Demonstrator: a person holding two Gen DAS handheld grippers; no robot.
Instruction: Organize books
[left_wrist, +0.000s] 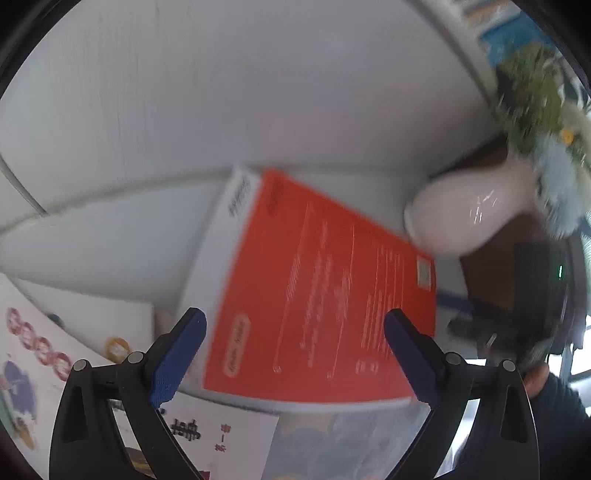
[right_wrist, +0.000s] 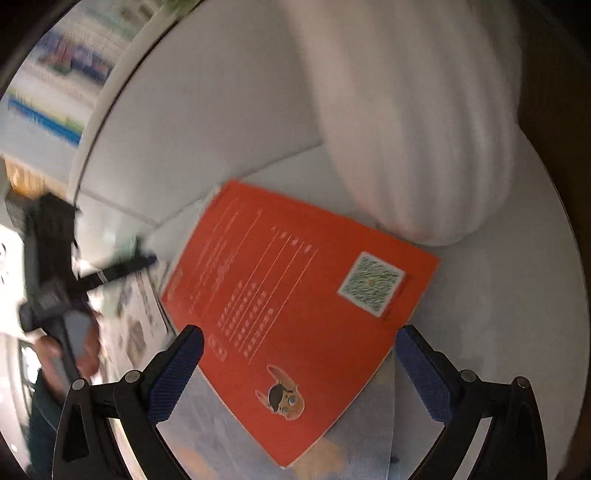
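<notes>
The left gripper (left_wrist: 295, 354) is hovering with its blue-padded fingers (left_wrist: 177, 354) spread wide, grasping nothing. Just ahead of it, a thick orange-covered paperback book (left_wrist: 314, 295) is lying flat on the white bench (left_wrist: 110, 240), resting partly on a pale illustrated book (left_wrist: 340, 439) beneath. Ahead and to its right, a glossy white ceramic vase (left_wrist: 469, 206) is holding flowers (left_wrist: 543, 122). The right gripper (right_wrist: 299, 373) is likewise hanging released, its fingers straddling the same orange book (right_wrist: 295, 306), with the vase (right_wrist: 417, 122) beyond.
</notes>
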